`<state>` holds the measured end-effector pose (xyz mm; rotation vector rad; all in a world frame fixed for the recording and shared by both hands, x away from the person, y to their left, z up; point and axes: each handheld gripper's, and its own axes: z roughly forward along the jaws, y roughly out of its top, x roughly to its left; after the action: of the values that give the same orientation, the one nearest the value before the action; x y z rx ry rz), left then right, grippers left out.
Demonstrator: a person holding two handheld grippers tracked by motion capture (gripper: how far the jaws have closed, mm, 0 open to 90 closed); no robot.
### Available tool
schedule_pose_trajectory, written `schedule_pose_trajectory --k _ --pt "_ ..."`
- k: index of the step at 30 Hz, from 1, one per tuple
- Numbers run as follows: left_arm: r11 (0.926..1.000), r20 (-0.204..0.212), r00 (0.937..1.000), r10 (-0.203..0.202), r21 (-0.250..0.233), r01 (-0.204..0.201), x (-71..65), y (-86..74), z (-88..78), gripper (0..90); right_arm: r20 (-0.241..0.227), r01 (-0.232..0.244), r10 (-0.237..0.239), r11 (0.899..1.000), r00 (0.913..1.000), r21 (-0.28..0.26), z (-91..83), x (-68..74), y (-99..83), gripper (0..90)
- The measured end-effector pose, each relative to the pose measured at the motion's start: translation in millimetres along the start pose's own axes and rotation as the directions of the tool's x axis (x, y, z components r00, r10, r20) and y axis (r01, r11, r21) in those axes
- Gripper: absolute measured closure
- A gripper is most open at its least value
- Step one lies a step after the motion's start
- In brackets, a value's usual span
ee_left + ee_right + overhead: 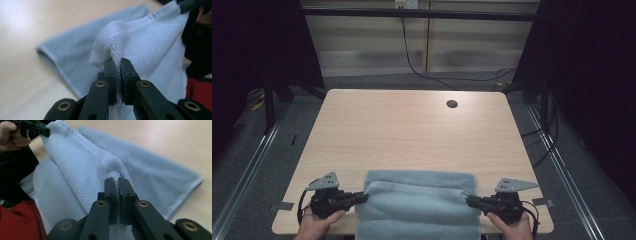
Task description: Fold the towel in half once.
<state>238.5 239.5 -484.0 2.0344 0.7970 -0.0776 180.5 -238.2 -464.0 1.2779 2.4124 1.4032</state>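
At the near edge of the table (412, 125), the person's two hands come in from below, each holding a gripper level and turned inward toward the other. The left hand (314, 222) sits at the near left corner, knuckles wrapped under the left gripper (362, 197), whose grey plate tilts up and away. The right hand (511, 227) mirrors it at the near right, with the right gripper (472, 201) pointing left across the table.

Between them lies the towel (419, 200), light blue-grey, its near part hanging over the table's front edge and the rest spread on the wood, folded so a doubled band runs along its far side.

In the left gripper view the jaws are pressed together on a bunched corner of the towel (150, 42); terry pile puffs out above the tips and the hemmed edge runs up and away to the right, toward the other gripper (192, 5). In the right gripper view the jaws are likewise closed tight on the towel (82, 162), a fold rising just past the tips, with the hem running up to the left where the other gripper (37, 128) pinches the opposite corner.

Beyond the towel, the tabletop runs to a round cable hole (452, 104) near the far edge, with a black cable (412, 55) on the floor behind.
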Motion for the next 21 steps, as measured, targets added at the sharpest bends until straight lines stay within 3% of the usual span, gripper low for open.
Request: schedule_pose_trajectory --k 4,7,12,16,18,21 --pt "0.9978 -0.016 0.9997 0.016 0.065 -0.015 2.7 -2.5 13.7 85.2 0.025 -0.027 0.025 0.996 0.9994 0.09 19.2 -7.0 -9.0 86.9" --pt "0.9966 -0.021 0.9998 0.005 0.082 -0.003 8.2 -3.0 20.0 85.1 0.032 -0.035 0.03 0.989 0.999 0.143 30.0 -11.9 -12.6 86.9" --pt "0.9983 -0.046 0.9989 -0.007 0.057 0.01 21.2 3.2 24.8 85.1 0.059 -0.01 0.002 0.99 0.9983 0.14 38.6 -17.8 -5.2 87.3" --pt "0.998 -0.094 0.9947 0.042 0.05 -0.038 34.6 14.8 31.1 85.1 0.071 -0.003 -0.007 0.992 0.9974 0.13 49.0 -33.2 7.9 87.3" --pt "0.9994 -0.094 0.9954 0.019 0.032 -0.016 44.7 19.2 34.4 85.1 0.084 0.014 -0.024 0.992 0.9962 0.124 55.2 -41.9 15.4 87.3" --pt "0.9996 -0.121 0.9925 0.022 0.022 -0.019 54.8 26.6 38.6 85.2 0.086 0.003 -0.013 0.993 0.9962 0.117 63.5 -54.3 25.8 87.4"
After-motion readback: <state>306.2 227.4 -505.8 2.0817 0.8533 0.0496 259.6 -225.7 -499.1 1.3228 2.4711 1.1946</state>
